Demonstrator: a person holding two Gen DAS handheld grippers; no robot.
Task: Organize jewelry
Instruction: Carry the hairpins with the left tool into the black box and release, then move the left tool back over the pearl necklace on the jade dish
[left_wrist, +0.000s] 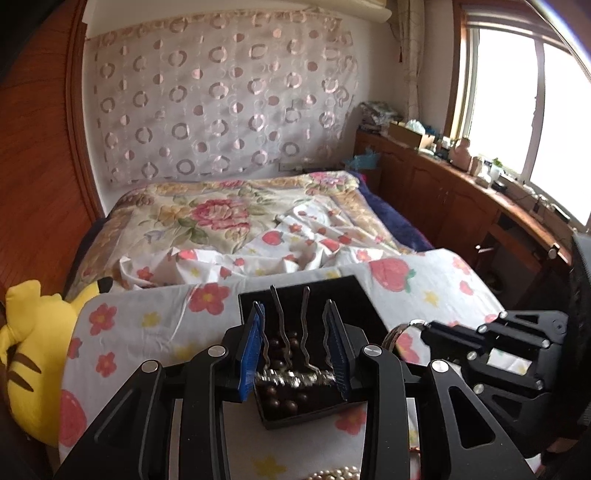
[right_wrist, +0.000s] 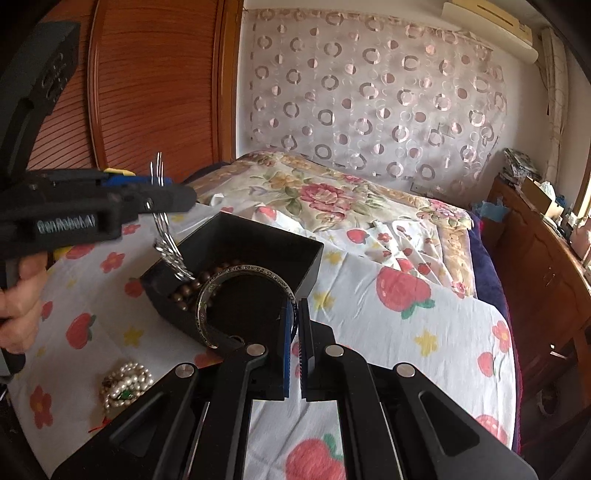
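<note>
The right gripper, nearest at lower centre, has its jaws clenched on a silver bangle above the black box of brown beads. At left, the left gripper's jaws grasp a metal hair comb. Pearls lie lower left on the bed's sheet.

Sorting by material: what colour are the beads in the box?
Dark brown beads, clearest in left wrist view.

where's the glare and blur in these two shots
Left wrist view: the window is blown out white, and the hair comb in the left gripper looks smeared. Right wrist view: even light, straight edges bowed by the fisheye; the bangle is sharp.
</note>
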